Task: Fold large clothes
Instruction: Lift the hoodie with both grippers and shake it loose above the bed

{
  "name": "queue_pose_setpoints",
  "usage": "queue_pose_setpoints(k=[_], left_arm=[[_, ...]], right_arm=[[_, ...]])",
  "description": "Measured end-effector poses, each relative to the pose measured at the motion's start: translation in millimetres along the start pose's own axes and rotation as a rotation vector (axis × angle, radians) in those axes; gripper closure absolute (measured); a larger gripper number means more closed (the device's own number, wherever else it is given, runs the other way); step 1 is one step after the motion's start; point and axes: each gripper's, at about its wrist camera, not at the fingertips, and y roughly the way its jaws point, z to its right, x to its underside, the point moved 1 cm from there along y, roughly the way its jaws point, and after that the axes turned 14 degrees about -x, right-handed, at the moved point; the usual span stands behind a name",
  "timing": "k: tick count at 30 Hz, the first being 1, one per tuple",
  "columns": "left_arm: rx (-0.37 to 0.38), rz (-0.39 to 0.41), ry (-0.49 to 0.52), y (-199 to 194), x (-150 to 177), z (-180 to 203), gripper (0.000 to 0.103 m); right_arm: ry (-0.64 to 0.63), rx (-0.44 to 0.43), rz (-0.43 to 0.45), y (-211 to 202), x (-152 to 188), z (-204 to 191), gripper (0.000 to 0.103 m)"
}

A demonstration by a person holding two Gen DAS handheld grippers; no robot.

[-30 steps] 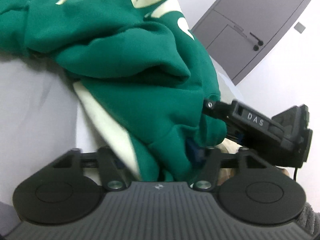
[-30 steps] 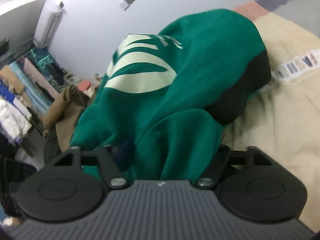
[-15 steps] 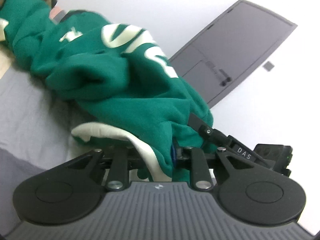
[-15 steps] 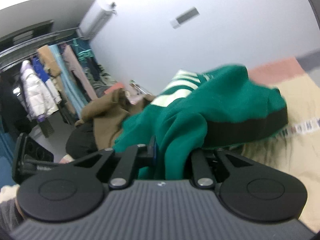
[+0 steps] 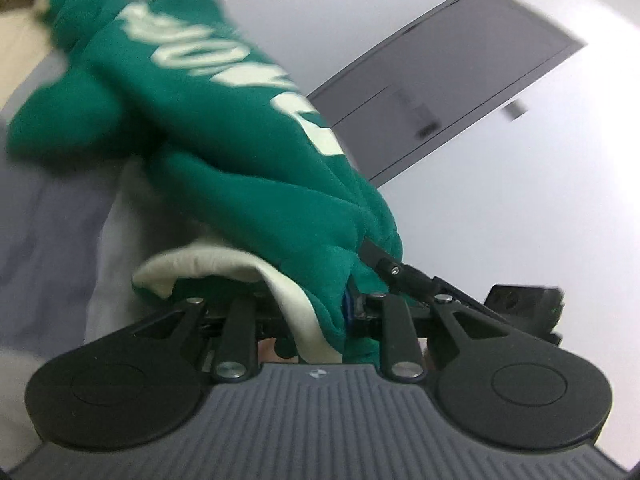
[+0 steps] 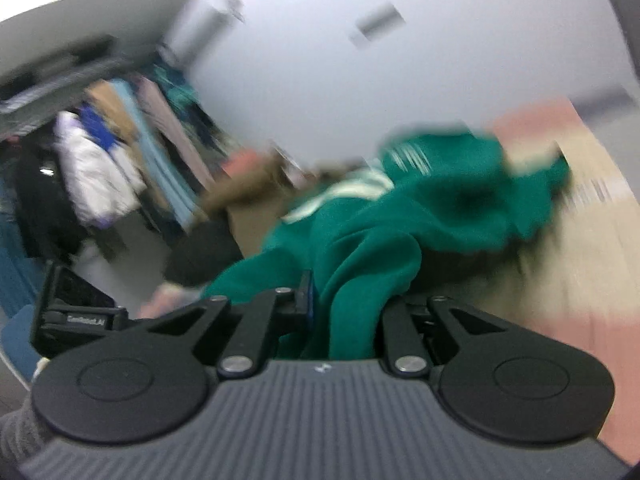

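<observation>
Clearly soft goods: from the left wrist view, the green sweatshirt (image 5: pixel 224 152) reads as thick fleece with pale lettering and a cream lining, limp and bulky, likely fairly heavy for cloth and sure to sag and bunch wherever it is not supported. It stretches from the claw up and away toward the upper left, over a grey-and-cream bed (image 5: pixel 48 216). Best hold, by my reckoning, is at a hem or seam edge, where the layers are thick enough not to slip. Left gripper (image 5: pixel 320 312): jaws have just been closing and now stand drawn in on a fold of green cloth with its cream edge, clamped between them. The other gripper's black fingers poke into the same bunch just to the right. A grey door (image 5: pixel 448 92) shows on the white wall behind. From the right wrist view, blurred, the sweatshirt (image 6: pixel 420 216) trails from the claw out across a beige blanket (image 6: pixel 560 264), the far part heaped. Right gripper (image 6: pixel 344 312): jaws have just been closing as well and now pinch a thick rope of green fabric. The left gripper's body sits low left, near. A rack of hanging clothes (image 6: pixel 120 168) fills the left background.
</observation>
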Motion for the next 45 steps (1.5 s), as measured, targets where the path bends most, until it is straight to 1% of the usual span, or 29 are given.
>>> queue_pose_setpoints(k=[2, 4, 5, 6, 7, 8, 9, 11, 12, 16, 17, 19, 20, 21, 23, 24, 25, 27, 30, 31, 36, 38, 39, 40, 41, 42, 43, 44, 45], left_arm=[[-0.06, -0.023, 0.006, 7.8, 5.2, 5.0, 0.076], [-0.093, -0.031, 0.001, 13.1, 6.7, 9.5, 0.071], [-0.097, -0.033, -0.008, 13.3, 6.3, 11.3, 0.063], [-0.095, -0.038, -0.016, 13.0, 5.3, 13.6, 0.052], [-0.086, -0.043, -0.032, 11.8, 4.5, 14.1, 0.047], [-0.08, -0.045, -0.051, 7.7, 6.9, 9.9, 0.04], [-0.078, -0.048, -0.069, 2.2, 5.7, 5.7, 0.037], [-0.07, -0.045, -0.114, -6.8, 3.9, 0.4, 0.035], [-0.057, -0.035, -0.136, -10.7, 2.5, -1.3, 0.033], [-0.036, 0.022, -0.211, -24.6, -7.8, -26.4, 0.029], [-0.031, 0.043, -0.234, -27.5, -9.2, -31.8, 0.026], [-0.053, 0.078, -0.256, -32.1, -16.0, -38.3, 0.023], [-0.073, 0.081, -0.262, -34.3, -12.1, -44.9, 0.022], [-0.089, 0.076, -0.271, -31.0, -14.9, -46.5, 0.022], [-0.1, 0.059, -0.293, -22.7, -19.7, -55.8, 0.021], [-0.103, 0.05, -0.296, -23.7, -19.0, -58.4, 0.021], [-0.109, 0.04, -0.292, -18.9, -19.5, -59.9, 0.02], [-0.124, 0.029, -0.28, -4.0, -25.5, -61.7, 0.019], [-0.106, 0.0, -0.283, 28.8, -40.2, -69.5, 0.018], [-0.099, -0.006, -0.284, 44.8, -49.4, -75.9, 0.018], [-0.112, -0.002, -0.232, 74.2, -62.9, -75.2, 0.018], [-0.098, 0.014, -0.213, 82.7, -67.9, -74.4, 0.019], [-0.101, 0.023, -0.202, 90.0, -72.4, -74.1, 0.023], [-0.11, 0.036, -0.19, 92.3, -75.2, -72.7, 0.028], [-0.121, 0.036, -0.176, 93.7, -77.7, -70.9, 0.042], [-0.131, 0.029, -0.158, 96.8, -80.7, -70.2, 0.062], [-0.135, 0.029, -0.148, 98.0, -81.8, -70.2, 0.072], [-0.135, 0.035, -0.137, 97.3, -81.6, -70.1, 0.084], [-0.137, 0.053, -0.12, 93.9, -81.5, -68.5, 0.092]], right_arm=[[0.082, 0.066, -0.084, 5.6, 13.7, 11.7, 0.086], [0.126, 0.095, -0.119, 15.5, 16.6, 17.8, 0.085], [0.136, 0.099, -0.126, 18.8, 15.8, 20.5, 0.084], [0.149, 0.098, -0.131, 21.1, 14.5, 23.9, 0.083], [0.165, 0.094, -0.131, 19.8, 13.6, 28.2, 0.081], [0.177, 0.093, -0.129, 20.3, 12.4, 29.7, 0.073], [0.184, 0.095, -0.125, 22.3, 10.9, 30.9, 0.066], [0.204, 0.086, -0.109, 18.9, 12.3, 36.0, 0.059], [0.223, 0.073, -0.101, 16.2, 13.2, 37.6, 0.057], [0.278, 0.052, -0.055, -4.7, 15.7, 32.4, 0.057], [0.293, 0.046, -0.044, -8.3, 14.2, 34.6, 0.057], [0.321, 0.047, -0.033, -14.6, 11.8, 39.4, 0.05], [0.336, 0.049, -0.028, -17.6, 12.1, 42.2, 0.043], [0.359, 0.057, -0.027, -20.3, 12.9, 46.6, 0.039], [0.406, 0.088, -0.037, -22.0, 15.5, 54.1, 0.036], [0.428, 0.116, -0.041, -22.8, 16.2, 58.4, 0.023], [0.44, 0.153, -0.036, -24.9, 16.4, 60.9, 0.016], [0.449, 0.211, -0.014, -31.8, 15.4, 65.5, 0.014], [0.514, 0.218, 0.036, -36.5, 15.5, 78.0, 0.014], [0.526, 0.213, 0.029, -32.7, 15.8, 82.4, 0.014], [0.526, 0.213, -0.016, -1.6, 11.4, 106.9, 0.014], [0.537, 0.181, -0.018, 17.9, 7.7, 121.3, 0.014], [0.545, 0.153, -0.02, 26.0, 5.4, 129.0, 0.016], [0.547, 0.117, -0.025, 35.7, 4.7, 133.7, 0.015], [0.543, 0.088, -0.033, 43.4, 4.0, 138.8, 0.017], [0.525, 0.077, -0.032, 49.6, 4.0, 139.2, 0.027], [0.503, 0.072, -0.032, 52.9, 3.4, 138.8, 0.031], [0.477, 0.065, -0.036, 55.1, 2.5, 137.1, 0.045], [0.455, 0.056, -0.038, 55.6, 1.3, 135.0, 0.065]])
